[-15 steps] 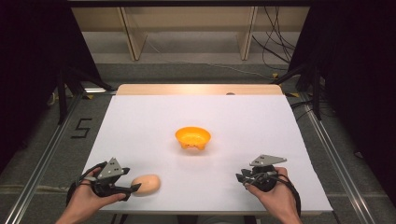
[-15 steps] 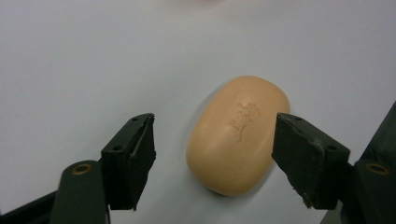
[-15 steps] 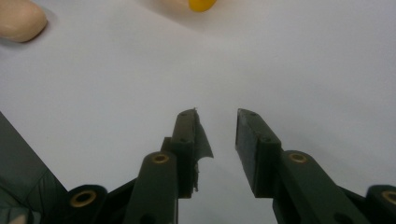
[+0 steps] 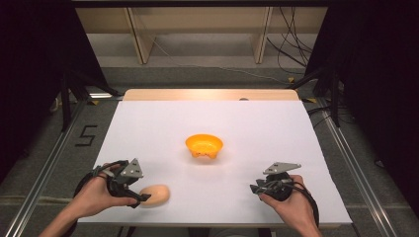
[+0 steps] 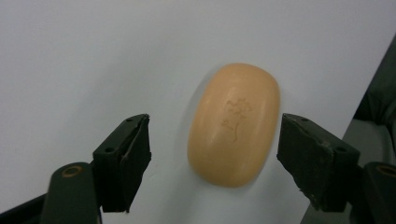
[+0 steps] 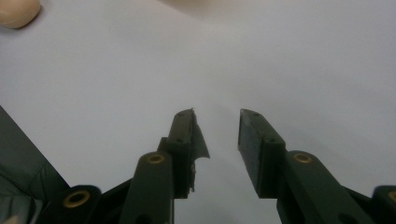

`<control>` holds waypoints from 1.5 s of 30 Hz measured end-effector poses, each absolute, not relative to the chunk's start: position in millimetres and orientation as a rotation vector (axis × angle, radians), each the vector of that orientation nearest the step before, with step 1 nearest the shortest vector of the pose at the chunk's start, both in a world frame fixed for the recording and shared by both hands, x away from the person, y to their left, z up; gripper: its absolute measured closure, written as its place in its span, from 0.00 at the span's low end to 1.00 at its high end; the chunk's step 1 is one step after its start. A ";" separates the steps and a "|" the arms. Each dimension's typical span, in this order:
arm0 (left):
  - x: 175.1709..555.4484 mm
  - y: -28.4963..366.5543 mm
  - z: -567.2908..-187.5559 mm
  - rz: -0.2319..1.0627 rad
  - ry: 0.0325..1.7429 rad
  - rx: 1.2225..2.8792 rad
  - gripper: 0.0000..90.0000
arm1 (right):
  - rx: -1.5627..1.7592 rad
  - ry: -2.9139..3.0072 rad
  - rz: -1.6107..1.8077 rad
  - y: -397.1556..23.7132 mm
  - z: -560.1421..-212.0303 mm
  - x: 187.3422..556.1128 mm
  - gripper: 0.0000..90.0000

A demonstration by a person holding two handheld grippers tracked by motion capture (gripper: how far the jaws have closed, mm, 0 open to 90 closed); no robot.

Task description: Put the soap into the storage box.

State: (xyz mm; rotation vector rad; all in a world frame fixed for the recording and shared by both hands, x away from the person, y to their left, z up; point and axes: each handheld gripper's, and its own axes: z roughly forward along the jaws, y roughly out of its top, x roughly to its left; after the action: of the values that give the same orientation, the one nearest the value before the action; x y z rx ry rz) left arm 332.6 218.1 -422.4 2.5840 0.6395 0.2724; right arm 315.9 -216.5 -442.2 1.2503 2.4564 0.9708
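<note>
Left gripper [image 5: 212,154] had edged closer since the earlier frame, its jaws now spread either side of the soap [image 5: 234,123], untouched, ready to close.

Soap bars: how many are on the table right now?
1. The soap bar lies flat near the table's near-left edge, between the open jaws of the left gripper, untouched. None seems hidden.

White table [image 4: 276,128] with an orange bowl [image 4: 204,145] (mid-table) and peach soap bar [image 4: 155,195] near its front edge.
</note>
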 end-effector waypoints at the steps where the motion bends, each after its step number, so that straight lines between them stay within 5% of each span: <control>1: 334.3 215.4 -421.8 0.266 0.621 2.609 0.28 | 1.277 2.461 0.971 -215.8 -441.4 315.3 0.74; 9: 344.4 194.7 -425.5 0.176 0.463 2.861 0.27 | 1.312 2.476 0.964 -215.9 -441.6 315.9 0.73; 45: 363.3 161.5 -460.9 0.013 0.486 3.068 0.33 | 1.308 2.497 0.963 -215.1 -444.3 316.4 0.72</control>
State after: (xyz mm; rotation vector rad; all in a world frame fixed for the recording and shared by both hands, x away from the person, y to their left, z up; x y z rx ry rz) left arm 363.3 161.5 -460.9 3.0683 0.4855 0.0130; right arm 316.4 -215.1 -444.3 1.3075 2.4972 0.9634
